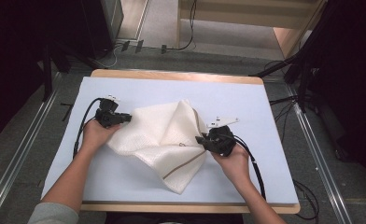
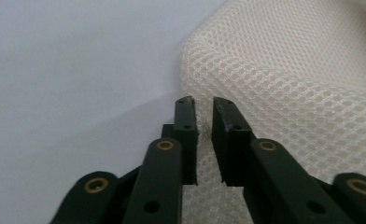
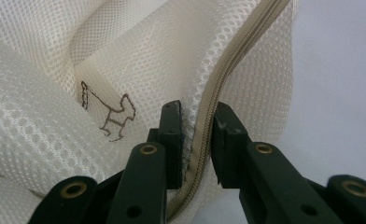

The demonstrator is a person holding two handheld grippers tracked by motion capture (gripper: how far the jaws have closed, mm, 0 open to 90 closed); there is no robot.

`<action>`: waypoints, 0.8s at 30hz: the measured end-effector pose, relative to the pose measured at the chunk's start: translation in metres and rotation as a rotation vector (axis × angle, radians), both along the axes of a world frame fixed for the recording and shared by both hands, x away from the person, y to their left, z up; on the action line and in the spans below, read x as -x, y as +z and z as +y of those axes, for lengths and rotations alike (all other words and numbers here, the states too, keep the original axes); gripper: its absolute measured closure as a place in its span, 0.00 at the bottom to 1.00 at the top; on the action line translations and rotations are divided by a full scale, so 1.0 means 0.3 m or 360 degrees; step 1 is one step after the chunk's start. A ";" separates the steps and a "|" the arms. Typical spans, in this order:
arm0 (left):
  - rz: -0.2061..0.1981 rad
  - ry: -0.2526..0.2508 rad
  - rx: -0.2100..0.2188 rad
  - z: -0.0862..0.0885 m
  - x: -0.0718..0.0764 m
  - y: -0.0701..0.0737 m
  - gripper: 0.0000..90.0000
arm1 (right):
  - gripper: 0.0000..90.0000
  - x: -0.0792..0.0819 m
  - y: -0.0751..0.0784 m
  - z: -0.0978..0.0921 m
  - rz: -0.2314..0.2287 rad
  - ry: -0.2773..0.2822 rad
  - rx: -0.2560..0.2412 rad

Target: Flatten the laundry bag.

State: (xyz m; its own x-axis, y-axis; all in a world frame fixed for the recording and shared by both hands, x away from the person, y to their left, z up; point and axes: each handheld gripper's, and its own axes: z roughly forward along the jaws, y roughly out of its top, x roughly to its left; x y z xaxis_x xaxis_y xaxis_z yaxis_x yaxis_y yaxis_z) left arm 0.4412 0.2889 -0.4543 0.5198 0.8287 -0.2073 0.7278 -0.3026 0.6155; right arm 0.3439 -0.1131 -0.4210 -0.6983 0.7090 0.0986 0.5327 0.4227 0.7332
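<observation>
table [image 1: 125, 88]: blue top, bag sits mid-table
bag [image 1: 158, 135]: white mesh, crumpled
left gripper [image 2: 203, 105]: jaws pinching bag's left edge
right gripper [image 3: 197, 112]: jaws clamped on zipper [image 3: 218, 79], bag's right edge
risk: left bite is shallow, mesh could slip out under pull

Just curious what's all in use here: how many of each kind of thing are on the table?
Mesh laundry bag, cream with a beige zipper: 1
Hand-held grippers, black: 2, the left gripper and the right gripper, each with its jaws closed on the bag
Total: 3
</observation>
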 end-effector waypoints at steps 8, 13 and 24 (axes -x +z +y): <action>0.0048 0.0023 -0.0016 0.000 -0.002 0.017 1.00 | 0.86 -0.001 0.009 -0.009 -0.0002 -0.0001 -0.0005; 0.0009 0.0100 0.0068 0.043 0.007 0.053 1.00 | 0.87 0.002 0.030 -0.022 -0.0028 -0.0012 -0.0031; -0.0048 0.0201 0.0120 0.109 0.046 0.105 1.00 | 0.87 -0.006 0.084 -0.068 -0.0127 -0.0075 -0.0063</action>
State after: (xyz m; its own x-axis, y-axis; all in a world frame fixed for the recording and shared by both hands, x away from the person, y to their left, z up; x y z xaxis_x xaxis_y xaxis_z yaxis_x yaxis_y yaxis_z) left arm 0.4273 0.3214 -0.4229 0.4195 0.8705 -0.2574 0.7380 -0.1620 0.6551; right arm 0.3457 -0.1336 -0.3959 -0.6711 0.7378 0.0725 0.4905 0.3686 0.7896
